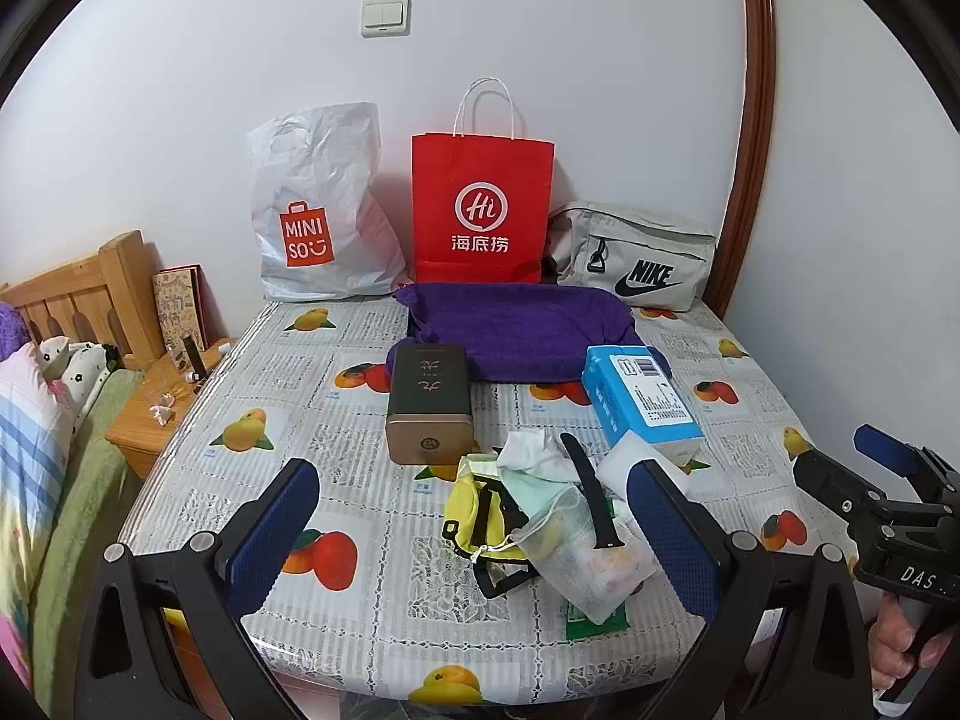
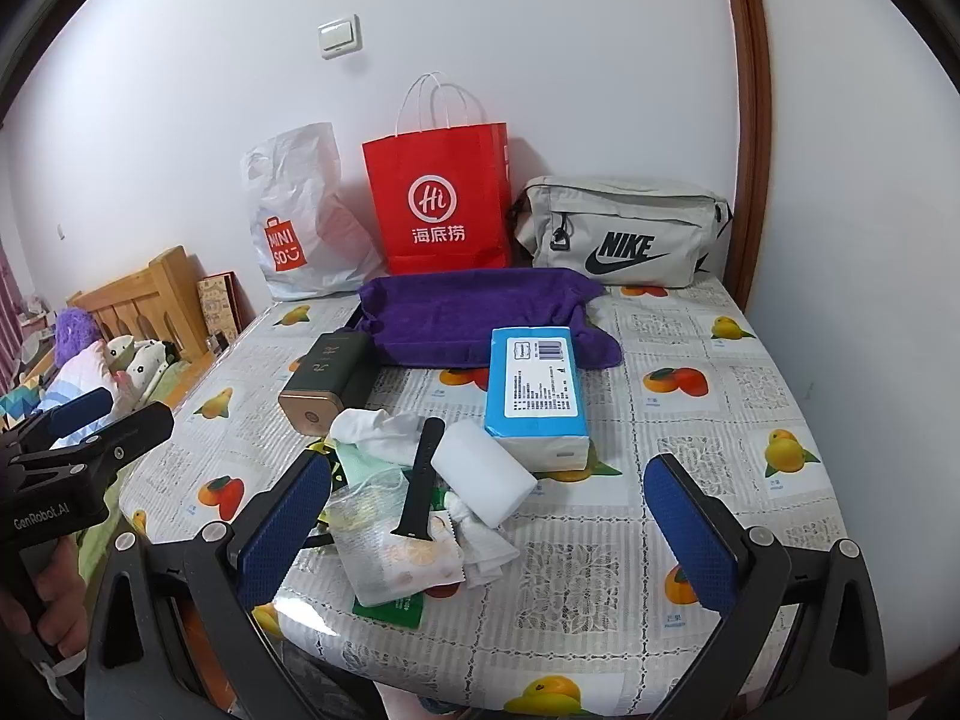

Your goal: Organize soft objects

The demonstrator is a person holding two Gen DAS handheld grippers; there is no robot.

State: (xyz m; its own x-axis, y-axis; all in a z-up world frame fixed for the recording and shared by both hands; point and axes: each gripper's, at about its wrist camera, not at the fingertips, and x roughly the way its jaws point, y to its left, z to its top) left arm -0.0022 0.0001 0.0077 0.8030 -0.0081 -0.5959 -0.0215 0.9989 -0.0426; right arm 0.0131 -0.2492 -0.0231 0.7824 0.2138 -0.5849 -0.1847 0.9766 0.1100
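A heap of small soft things lies near the table's front: a white cloth point(image 1: 531, 450), a yellow pouch point(image 1: 474, 510), a mesh drawstring bag point(image 1: 576, 546), a white sponge block point(image 2: 483, 471) and a black strap point(image 2: 420, 480). A blue tissue pack point(image 2: 534, 390) lies behind the heap. A purple towel point(image 1: 516, 330) lines a tray further back. My left gripper point(image 1: 474, 534) is open and empty, hovering over the heap. My right gripper point(image 2: 489, 534) is open and empty, just right of the heap.
A dark tin box point(image 1: 426, 402) lies left of the tissue pack. A white Miniso bag point(image 1: 318, 210), a red paper bag point(image 1: 480, 204) and a grey Nike bag point(image 1: 636, 258) stand against the wall. A bed point(image 1: 36, 420) and nightstand point(image 1: 156, 414) are left of the table point(image 1: 360, 480).
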